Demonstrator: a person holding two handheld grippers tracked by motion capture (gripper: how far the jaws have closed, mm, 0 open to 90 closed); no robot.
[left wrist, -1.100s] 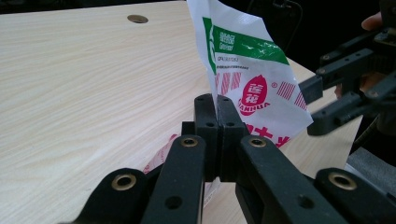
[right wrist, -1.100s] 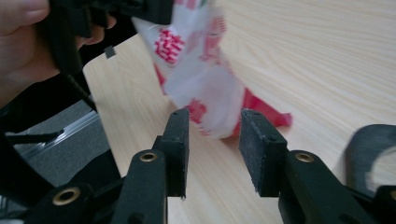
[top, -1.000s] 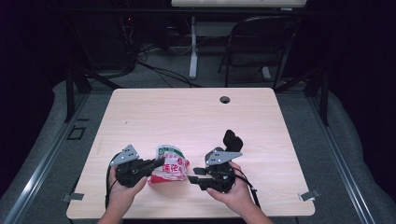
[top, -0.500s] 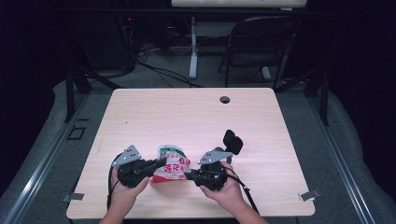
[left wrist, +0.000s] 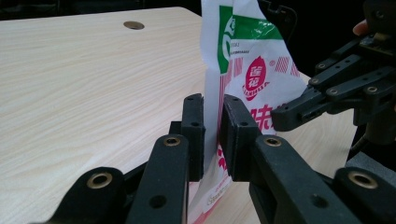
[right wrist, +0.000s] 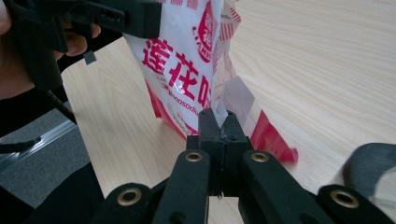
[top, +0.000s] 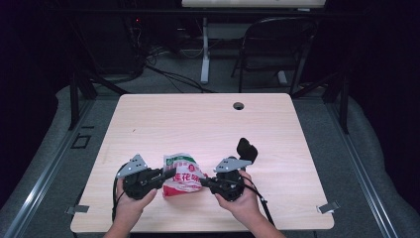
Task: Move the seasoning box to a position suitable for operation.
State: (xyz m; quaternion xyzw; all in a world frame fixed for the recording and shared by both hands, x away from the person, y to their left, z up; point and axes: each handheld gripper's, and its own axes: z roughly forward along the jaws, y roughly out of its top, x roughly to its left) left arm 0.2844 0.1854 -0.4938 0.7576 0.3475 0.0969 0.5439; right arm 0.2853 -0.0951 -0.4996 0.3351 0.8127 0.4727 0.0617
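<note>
A white plastic bag (top: 182,173) printed in red and green stands near the table's front edge, between both grippers. My left gripper (top: 168,174) is shut on the bag's left edge; in the left gripper view its jaws pinch the bag (left wrist: 243,79) film at my left gripper (left wrist: 212,135). My right gripper (top: 204,182) is shut on the bag's right corner; in the right gripper view the bag (right wrist: 187,60) film sits pinched at my right gripper (right wrist: 220,122). The other gripper's fingers (left wrist: 299,109) reach in from the right.
The light wooden table (top: 208,124) has a round cable hole (top: 238,105) at the back. A black object (top: 246,148) lies just behind the right hand. Beyond the table are a folding chair (top: 272,49) and cables on the floor.
The right gripper moved left and closed on the bag's right corner. The left gripper kept its hold; the bag stayed between them.
</note>
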